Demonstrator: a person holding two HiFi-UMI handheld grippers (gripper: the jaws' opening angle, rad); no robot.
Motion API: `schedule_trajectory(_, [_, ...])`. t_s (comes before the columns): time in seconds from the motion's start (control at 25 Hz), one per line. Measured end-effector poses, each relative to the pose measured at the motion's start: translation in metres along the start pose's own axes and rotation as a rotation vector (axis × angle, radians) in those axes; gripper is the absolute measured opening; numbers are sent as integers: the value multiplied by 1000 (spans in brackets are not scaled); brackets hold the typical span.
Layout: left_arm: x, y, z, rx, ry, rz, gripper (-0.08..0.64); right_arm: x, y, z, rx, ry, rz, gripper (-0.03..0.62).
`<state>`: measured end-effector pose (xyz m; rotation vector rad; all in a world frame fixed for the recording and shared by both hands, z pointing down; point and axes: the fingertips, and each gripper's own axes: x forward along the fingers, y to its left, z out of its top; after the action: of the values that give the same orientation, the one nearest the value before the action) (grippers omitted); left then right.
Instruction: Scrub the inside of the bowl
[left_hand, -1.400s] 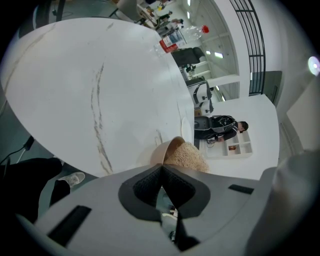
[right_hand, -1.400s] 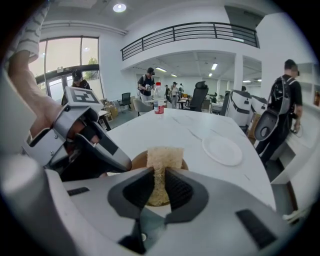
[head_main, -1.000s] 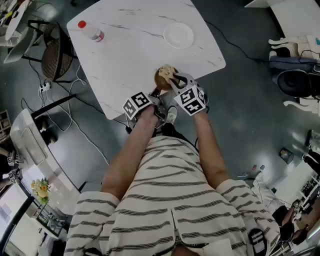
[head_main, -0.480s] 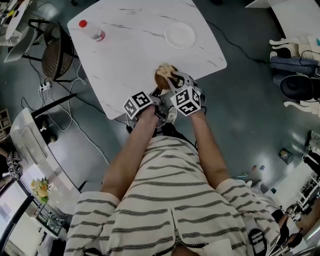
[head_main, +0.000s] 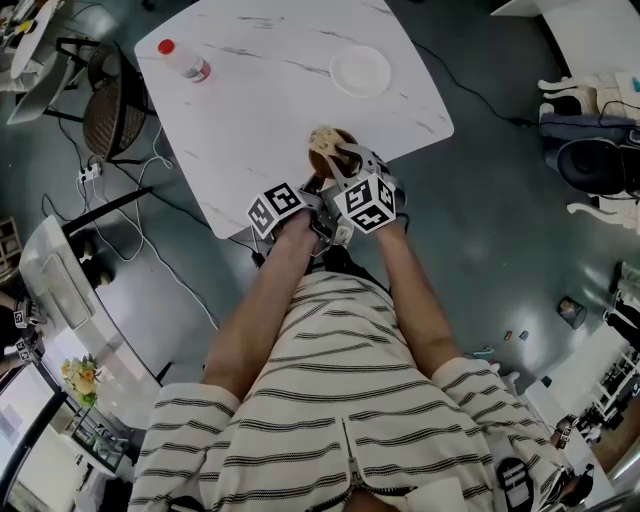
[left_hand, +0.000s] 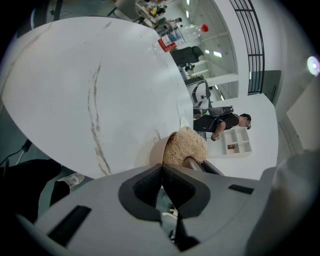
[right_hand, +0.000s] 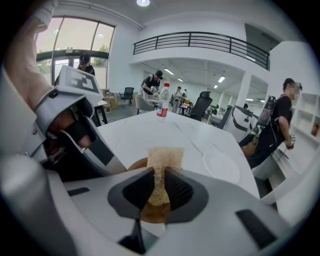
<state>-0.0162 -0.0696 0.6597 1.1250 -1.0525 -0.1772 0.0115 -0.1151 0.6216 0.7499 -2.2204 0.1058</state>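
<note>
L hand-held gripper (left_hand: 161, 169) on bowl (left_hand: 156, 153) rim

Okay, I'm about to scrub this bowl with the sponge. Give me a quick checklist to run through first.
1. Sponge clamped in the right gripper jaws: ok.
2. Left gripper jaws shut on the bowl rim: ok.
3. Sponge reaching into the bowl: ok.
4. Bowl well back from the table edge: not ok, it sits close to the near edge.
5. Plate and bottle out of the way: ok, both far across the table.
6. Dirt left inside the bowl: cannot tell, sponge and jaws cover it.
</note>
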Motion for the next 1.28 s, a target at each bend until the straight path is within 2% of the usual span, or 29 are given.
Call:
schedule_trajectory(0.32, [-1,1,1,-9,3,-7,8,0,13,4,1,-4,42,71])
schedule_trajectory(0.64, [-3,2,0,-8,5,-13,8,-3,20,2,85,-7,89,71])
schedule_trajectory(1.04, [-6,3,-3,-14,5,-16,8,-8,23,-3,246,-29,123,71])
schedule_trajectory(1.28, [-6,4,-4,-16,5,-15,7,-8,20,-11,380,-13,141,71])
